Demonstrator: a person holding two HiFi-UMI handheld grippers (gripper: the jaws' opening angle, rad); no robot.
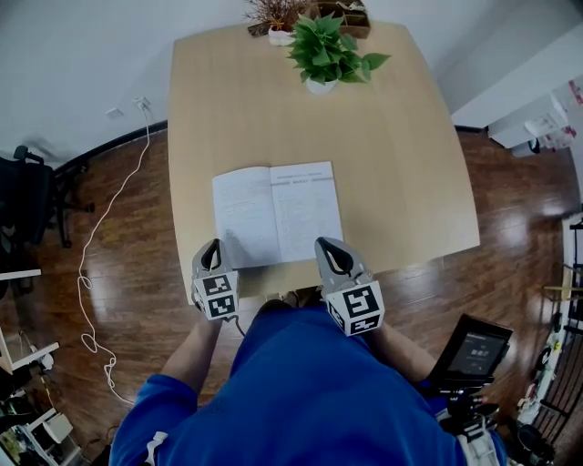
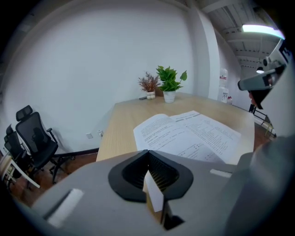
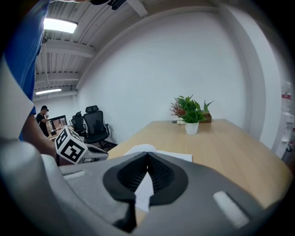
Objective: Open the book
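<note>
book open on the table, both grippers' jaws together

the head view alone gives the layout: the book [image 1: 276,211] lies open and flat near the front edge of the table [image 1: 401,164], with the left gripper [image 1: 216,244] at its near left corner and the right gripper [image 1: 322,244] at its near right corner. whether either tip touches a page cannot be told there. the left gripper view shows its jaws together, the printed pages spread just beyond them, and an office chair [image 2: 34,138] by the white wall. the right gripper view shows its jaws together too, with the left gripper's marker cube [image 3: 70,145] off to one side. only there does a person [image 3: 44,115] show, at a far desk. the table is pale wood, and a green plant [image 1: 326,50] and a dried plant [image 1: 273,14] stand at its far end. the floor [image 1: 146,300] is dark wood, with a white cable [image 1: 84,280] trailing over it from the wall
</note>
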